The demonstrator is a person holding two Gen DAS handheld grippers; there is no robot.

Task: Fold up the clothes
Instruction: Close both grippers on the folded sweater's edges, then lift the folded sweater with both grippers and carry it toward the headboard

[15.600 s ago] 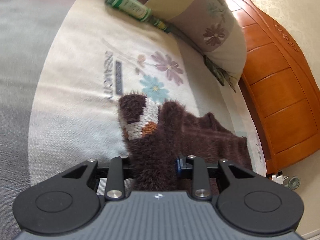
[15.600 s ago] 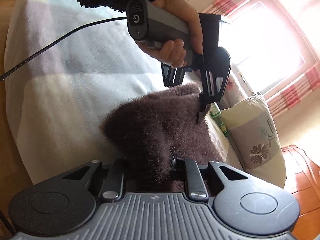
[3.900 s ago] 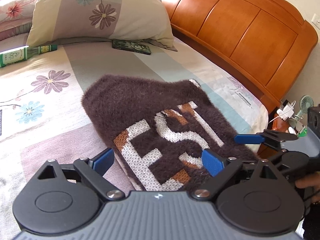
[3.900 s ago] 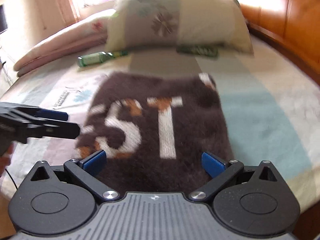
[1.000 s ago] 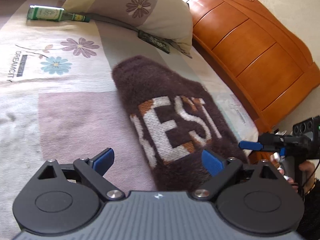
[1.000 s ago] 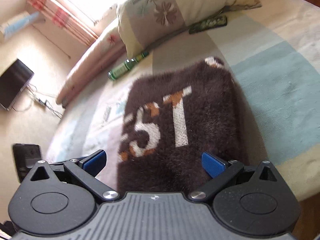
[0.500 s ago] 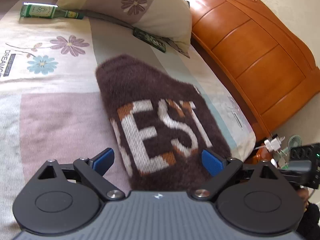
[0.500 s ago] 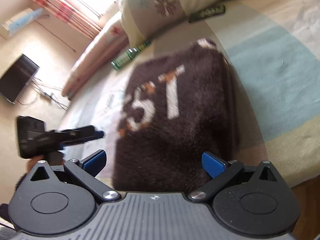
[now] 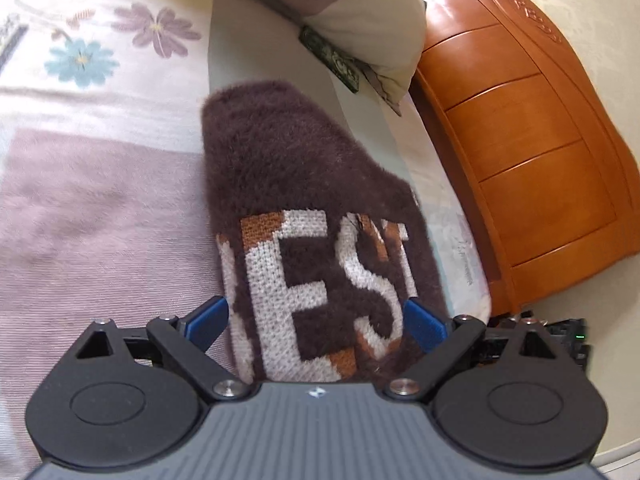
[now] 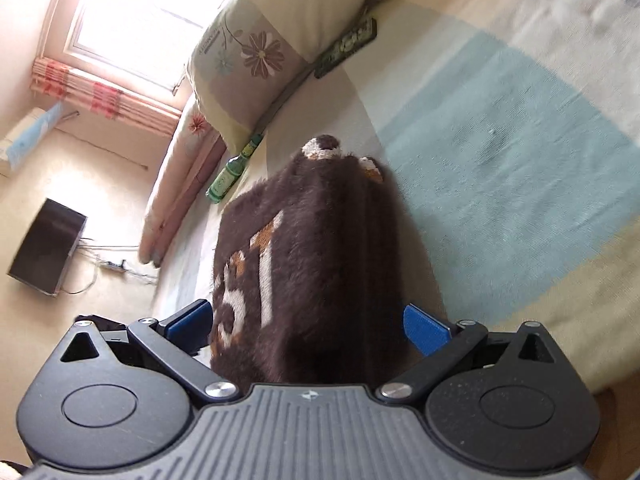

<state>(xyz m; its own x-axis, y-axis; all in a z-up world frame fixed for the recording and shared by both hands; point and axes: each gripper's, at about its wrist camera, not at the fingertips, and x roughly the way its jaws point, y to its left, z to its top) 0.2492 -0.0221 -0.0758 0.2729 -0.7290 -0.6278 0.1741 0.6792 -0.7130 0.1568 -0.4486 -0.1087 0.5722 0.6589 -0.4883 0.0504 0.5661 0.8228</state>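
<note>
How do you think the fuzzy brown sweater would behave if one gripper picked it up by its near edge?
The fuzzy brown sweater would probably droop and unfold, since it is soft knit lying in loose layers on the bed. Its long pile looks grippy rather than slippery, so pads should hold. It seems bulky yet fairly light. Both the left gripper and right gripper stand open around it.

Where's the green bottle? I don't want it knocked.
Right wrist view: the green bottle lies on the bed, left of the brown sweater, beside the flowered pillow.

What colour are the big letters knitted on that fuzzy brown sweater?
The letters on the sweater are white with orange-brown corners, clearest in the left wrist view.
</note>
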